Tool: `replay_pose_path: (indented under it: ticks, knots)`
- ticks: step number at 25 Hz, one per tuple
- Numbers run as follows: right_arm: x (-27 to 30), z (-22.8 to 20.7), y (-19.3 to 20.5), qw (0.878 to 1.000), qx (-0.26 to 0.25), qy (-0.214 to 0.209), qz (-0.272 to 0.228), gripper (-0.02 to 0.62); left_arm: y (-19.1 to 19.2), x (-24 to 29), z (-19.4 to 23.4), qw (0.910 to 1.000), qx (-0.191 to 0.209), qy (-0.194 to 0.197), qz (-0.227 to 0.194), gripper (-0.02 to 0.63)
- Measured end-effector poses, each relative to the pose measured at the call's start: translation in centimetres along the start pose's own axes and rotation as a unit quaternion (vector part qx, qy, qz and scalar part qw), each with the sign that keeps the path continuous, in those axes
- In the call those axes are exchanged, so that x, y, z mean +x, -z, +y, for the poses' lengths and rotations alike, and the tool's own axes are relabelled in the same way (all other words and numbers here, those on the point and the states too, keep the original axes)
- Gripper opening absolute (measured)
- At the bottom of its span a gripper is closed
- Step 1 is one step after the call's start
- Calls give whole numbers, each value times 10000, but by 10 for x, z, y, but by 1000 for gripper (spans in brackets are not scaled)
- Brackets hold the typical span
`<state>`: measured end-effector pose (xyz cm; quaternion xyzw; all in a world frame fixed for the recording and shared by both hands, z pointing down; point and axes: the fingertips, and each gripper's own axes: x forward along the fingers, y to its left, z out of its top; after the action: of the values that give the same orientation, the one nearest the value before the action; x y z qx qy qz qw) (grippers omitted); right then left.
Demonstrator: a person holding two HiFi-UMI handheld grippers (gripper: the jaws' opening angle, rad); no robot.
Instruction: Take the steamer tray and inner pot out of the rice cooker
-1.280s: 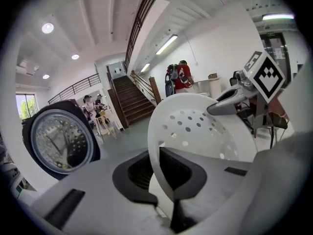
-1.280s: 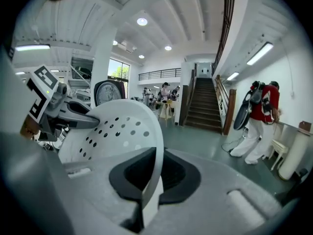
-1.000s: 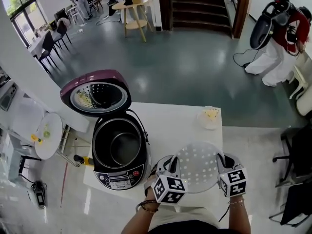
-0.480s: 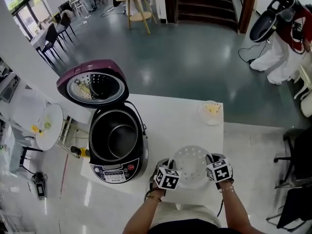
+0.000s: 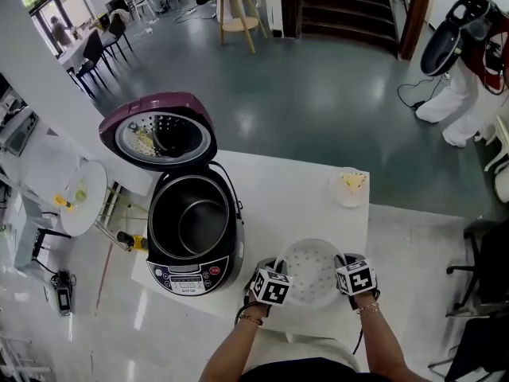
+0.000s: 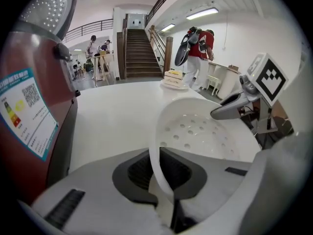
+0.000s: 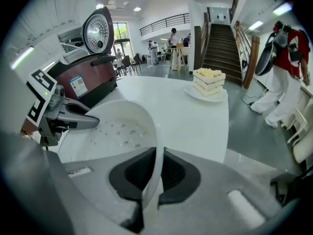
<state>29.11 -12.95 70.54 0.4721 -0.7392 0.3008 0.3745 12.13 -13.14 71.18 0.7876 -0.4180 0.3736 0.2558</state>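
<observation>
At the near edge of a white table (image 5: 294, 185), a white steamer tray (image 5: 312, 273) with small round holes in its floor is being held level between two hand-held grippers. Whether its base is touching the tabletop is not clear. The left gripper (image 5: 281, 267) is pinching the tray's left rim, with the thin white wall running between its closed jaws in the left gripper view (image 6: 164, 180). The right gripper (image 5: 340, 261) is clamping the opposite rim in the same way, its jaws closed on the wall in the right gripper view (image 7: 149, 180). Each gripper is pointing steeply downward, with its marker cube facing up.

Just to the left of the tray, a dark red rice cooker (image 5: 195, 273) is standing with its lid (image 5: 159, 140) swung up and back. The metal inner pot (image 5: 200, 228) is sitting inside the cooker body.

Toward the table's far right corner, a slice of layered cake (image 5: 350, 183) is resting on a small plate, well apart from the tray. Beyond the table, a grey-green floor is stretching toward a dark staircase (image 5: 342, 6), and a person in a red top (image 5: 473, 50) is standing at the far right.
</observation>
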Motion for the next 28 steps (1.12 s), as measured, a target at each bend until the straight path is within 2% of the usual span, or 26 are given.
replay_pose_path:
  ticks: [2, 5, 9, 14, 18, 20, 23, 28]
  knots:
    - [1, -1, 1, 10000, 86, -15, 12, 9, 1, -1, 2, 9998, -166, -23, -90, 37]
    - [2, -3, -1, 9999, 102, -19, 22, 9, 2, -8, 4, 9993, -314, -104, -187, 148]
    - [6, -2, -8, 9999, 133, -69, 43, 12, 5, -22, 11, 9961, -723, -215, -458, 199]
    - [16, 0, -26, 9997, 210, -123, 25, 16, 8, -41, 16, 9896, -1269, -152, -662, 202]
    - [29, -10, -47, 9996, 294, 28, 14, 15, 7, -58, 19, 9789, -1802, -88, -955, 202]
    - [38, -16, -60, 9990, 438, 89, -55, 12, 8, -63, 21, 9769, -1832, -101, -1094, 202]
    - [50, -25, -83, 9965, 789, 212, -188, 17, 14, -68, 20, 9789, -1721, -68, -1103, 202]
    - [69, -46, -116, 9830, 1664, 596, -497, 14, 18, -86, 18, 9749, -1745, 9, -1379, 202]
